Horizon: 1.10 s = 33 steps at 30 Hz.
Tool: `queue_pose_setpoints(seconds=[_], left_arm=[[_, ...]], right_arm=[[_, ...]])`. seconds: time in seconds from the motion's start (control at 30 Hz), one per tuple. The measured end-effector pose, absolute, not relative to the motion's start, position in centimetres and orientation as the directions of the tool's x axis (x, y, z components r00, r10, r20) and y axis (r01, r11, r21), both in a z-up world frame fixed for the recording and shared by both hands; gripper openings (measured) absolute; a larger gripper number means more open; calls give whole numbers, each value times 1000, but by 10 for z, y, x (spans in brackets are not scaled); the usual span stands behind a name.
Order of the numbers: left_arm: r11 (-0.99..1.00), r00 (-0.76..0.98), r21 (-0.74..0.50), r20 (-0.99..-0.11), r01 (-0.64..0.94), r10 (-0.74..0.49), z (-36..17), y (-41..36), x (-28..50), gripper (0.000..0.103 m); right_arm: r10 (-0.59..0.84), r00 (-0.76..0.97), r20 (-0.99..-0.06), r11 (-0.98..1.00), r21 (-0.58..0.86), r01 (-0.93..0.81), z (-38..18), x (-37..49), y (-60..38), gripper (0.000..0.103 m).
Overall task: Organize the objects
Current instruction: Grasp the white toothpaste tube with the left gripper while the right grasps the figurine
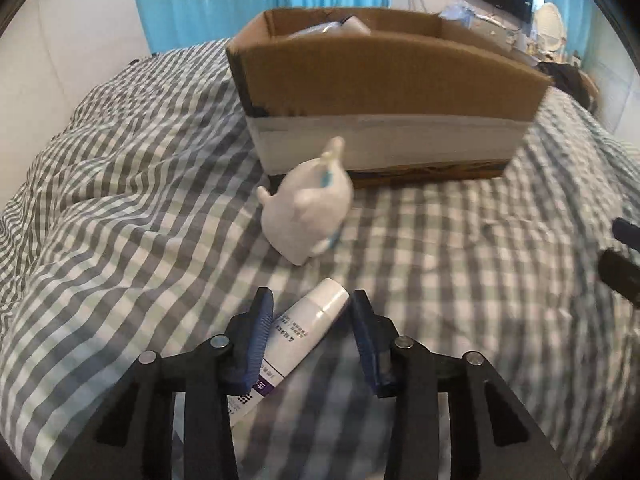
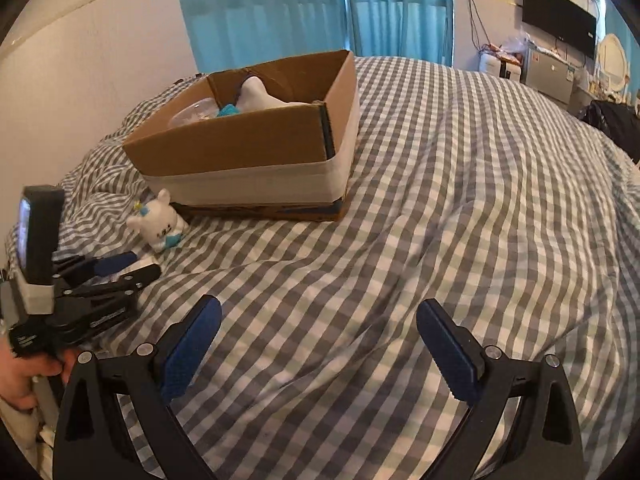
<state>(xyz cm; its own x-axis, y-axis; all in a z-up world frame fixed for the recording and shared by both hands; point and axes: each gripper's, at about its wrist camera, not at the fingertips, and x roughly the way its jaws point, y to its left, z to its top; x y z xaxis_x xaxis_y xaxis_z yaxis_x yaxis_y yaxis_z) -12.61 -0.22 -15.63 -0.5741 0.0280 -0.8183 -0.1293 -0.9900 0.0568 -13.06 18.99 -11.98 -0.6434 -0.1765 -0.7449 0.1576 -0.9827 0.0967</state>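
Observation:
A white tube with a purple label (image 1: 298, 332) lies on the checked bedspread between the open fingers of my left gripper (image 1: 314, 304); the left pad (image 1: 256, 340) is close to it, the right pad stands apart. A white plush toy (image 1: 310, 208) lies on its side beyond the tube, just in front of the cardboard box (image 1: 380, 92). In the right wrist view the box (image 2: 256, 148) holds a white plush, something blue and a clear item. My right gripper (image 2: 318, 314) is open and empty over the bedspread. The left gripper (image 2: 116, 270) shows at its far left, near the plush toy (image 2: 158, 220).
The grey-and-white checked bedspread (image 2: 440, 200) is rumpled at the left. Blue curtains (image 2: 312, 4) hang behind the bed. A wall television (image 2: 558, 24) and cluttered furniture stand at the back right. A dark object (image 1: 622, 268) sits at the right edge of the left wrist view.

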Motion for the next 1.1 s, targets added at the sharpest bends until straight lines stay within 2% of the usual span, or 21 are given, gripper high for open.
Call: queue_pose_setpoints(seconds=[0.13, 0.27, 0.4, 0.53, 0.63, 0.7, 0.83, 1.0, 1.1], left_arm=[[-992, -631, 38, -774, -124, 49, -129, -2, -110, 35], [-997, -676, -27, -734, -68, 66, -97, -23, -117, 26], [-1000, -689, -12, -725, -22, 24, -88, -48, -142, 20], [-1000, -637, -8, -770, 10, 0, -111, -74, -165, 20], [-999, -533, -45, -845, -7, 41, -140, -77, -174, 20], [-999, -469, -14, -883, -32, 27, -157, -72, -179, 20], [-996, -506, -92, -859, -3, 80, -148, -85, -172, 20], [-972, -639, -222, -759, 80, 121, -114, -119, -150, 20], [-966, -659, -240, -742, 95, 119, -107, -127, -147, 20]], right_arm=[[-173, -643, -746, -983, 93, 156, -119, -123, 182, 99], [-184, -644, -743, -980, 89, 178, -118, -119, 164, 98], [-200, -647, -736, -973, 68, 222, -112, -121, 140, 99], [-223, -641, -734, -961, 57, 269, -109, -133, 113, 98], [-219, -634, -742, -958, 40, 284, -112, -151, 96, 98], [-220, -626, -748, -956, 38, 290, -115, -161, 88, 98], [-217, -617, -756, -952, 25, 305, -119, -182, 72, 98], [-270, -590, -761, -936, 64, 345, -120, -194, 54, 98], [-309, -562, -768, -922, 95, 376, -123, -205, 35, 98]])
